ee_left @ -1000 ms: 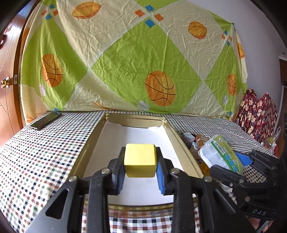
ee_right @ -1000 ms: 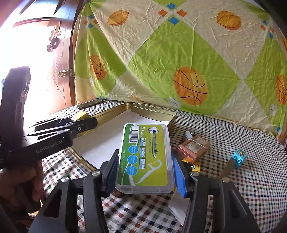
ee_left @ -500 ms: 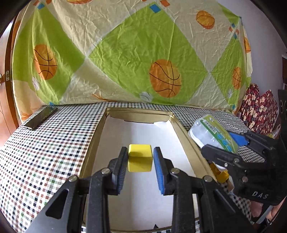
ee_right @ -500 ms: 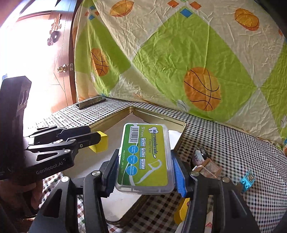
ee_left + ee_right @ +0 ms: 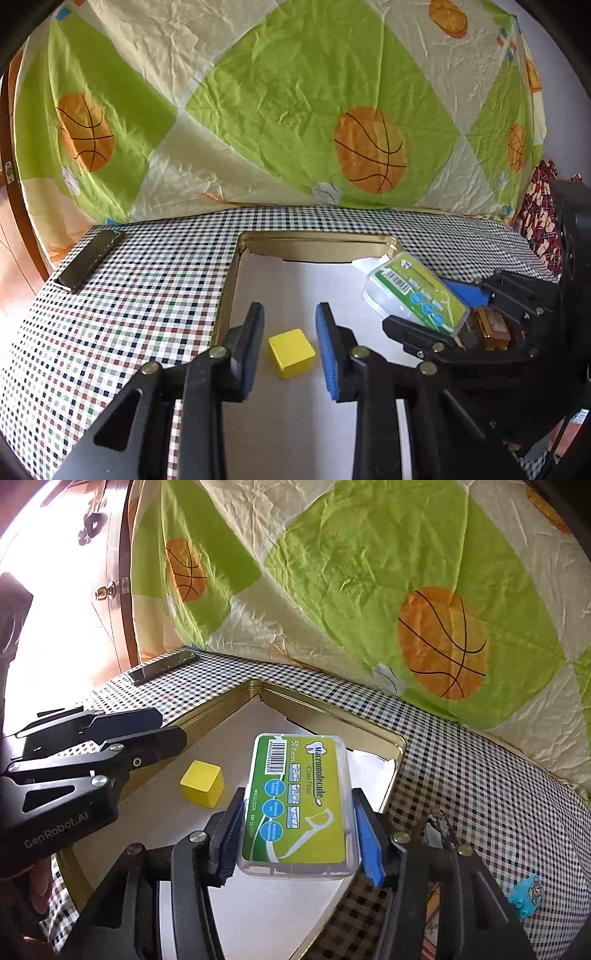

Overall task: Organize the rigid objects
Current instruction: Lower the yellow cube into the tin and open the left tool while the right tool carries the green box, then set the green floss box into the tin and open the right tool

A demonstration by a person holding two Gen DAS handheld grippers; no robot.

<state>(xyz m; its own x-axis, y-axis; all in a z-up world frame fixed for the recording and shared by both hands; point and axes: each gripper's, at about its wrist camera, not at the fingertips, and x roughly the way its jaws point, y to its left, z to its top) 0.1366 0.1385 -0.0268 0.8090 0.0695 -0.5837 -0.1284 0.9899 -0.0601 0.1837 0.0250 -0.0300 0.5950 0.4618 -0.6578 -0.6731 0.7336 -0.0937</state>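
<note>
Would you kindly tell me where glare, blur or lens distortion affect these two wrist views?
Right wrist view: the door at upper left is blown out almost to white, yet the floss box label reads sharply. Left wrist view: evenly lit, no glare, and the yellow cube is crisp. Both views: fisheye bending bows the checked tablecloth and blackens the corners.

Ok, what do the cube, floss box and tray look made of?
Cube: opaque matte yellow, crisp edges; painted wood or plastic, unclear. Floss box: clear glossy plastic, see-through rim around a printed green label. Tray: gold-coloured metal, probably tin; shiny, reflective rolled rim.
</note>
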